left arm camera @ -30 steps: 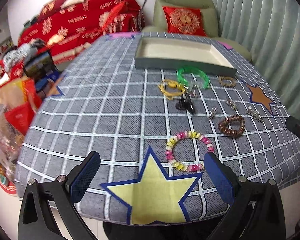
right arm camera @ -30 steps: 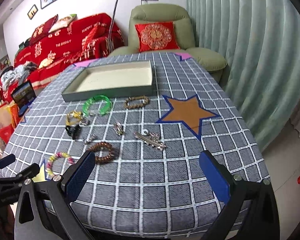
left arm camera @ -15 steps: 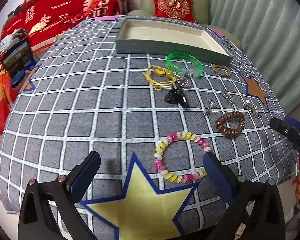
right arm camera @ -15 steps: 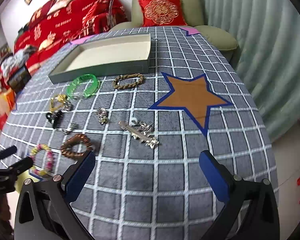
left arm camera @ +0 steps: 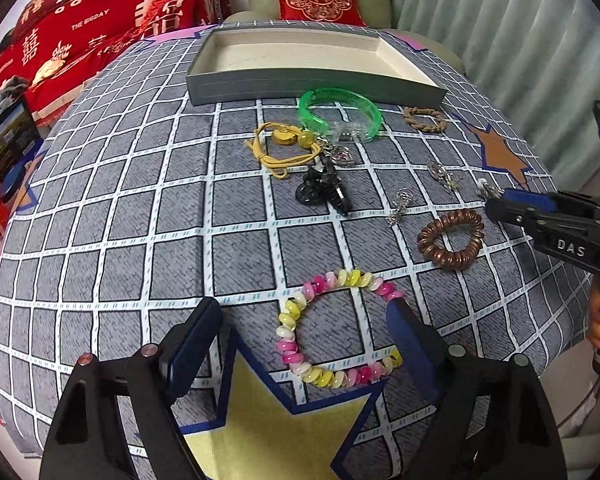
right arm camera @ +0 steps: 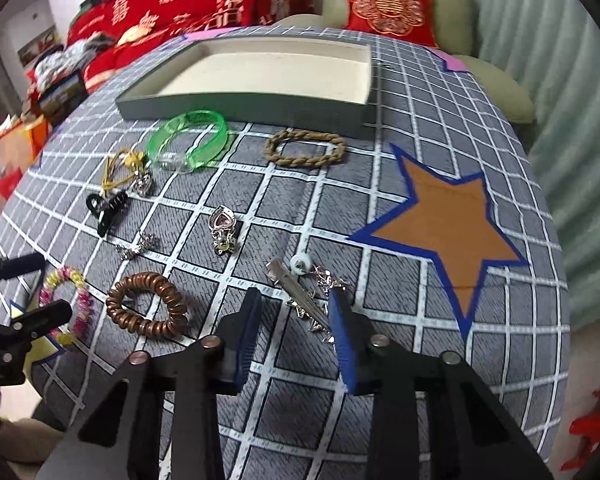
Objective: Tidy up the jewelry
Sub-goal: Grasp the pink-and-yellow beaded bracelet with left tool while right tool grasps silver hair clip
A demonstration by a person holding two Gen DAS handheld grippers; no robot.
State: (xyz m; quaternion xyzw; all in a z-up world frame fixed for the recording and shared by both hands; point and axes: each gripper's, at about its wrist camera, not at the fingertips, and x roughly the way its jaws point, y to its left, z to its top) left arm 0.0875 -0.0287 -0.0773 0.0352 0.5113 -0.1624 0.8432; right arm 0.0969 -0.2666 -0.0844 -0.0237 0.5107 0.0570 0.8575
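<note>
While both grippers hung low over the checked tablecloth (left arm camera: 100,220), the left gripper (left arm camera: 304,344) had its fingers spread, flanking the pink-and-yellow bead bracelet (left arm camera: 336,332) lying partly on the yellow star. The right gripper (right arm camera: 296,332) was narrowed but still parted around the silver hair clip (right arm camera: 300,296), pads not visibly touching it. Remaining jewelry lay loose before the grey tray (left arm camera: 300,84), including the copper coil hair tie (right arm camera: 148,308).

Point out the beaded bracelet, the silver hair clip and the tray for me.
beaded bracelet (left arm camera: 288,322), left wrist view, left arc of beads
silver hair clip (right arm camera: 300,294), right wrist view, middle of bar
tray (right arm camera: 236,110), right wrist view, near wall
</note>
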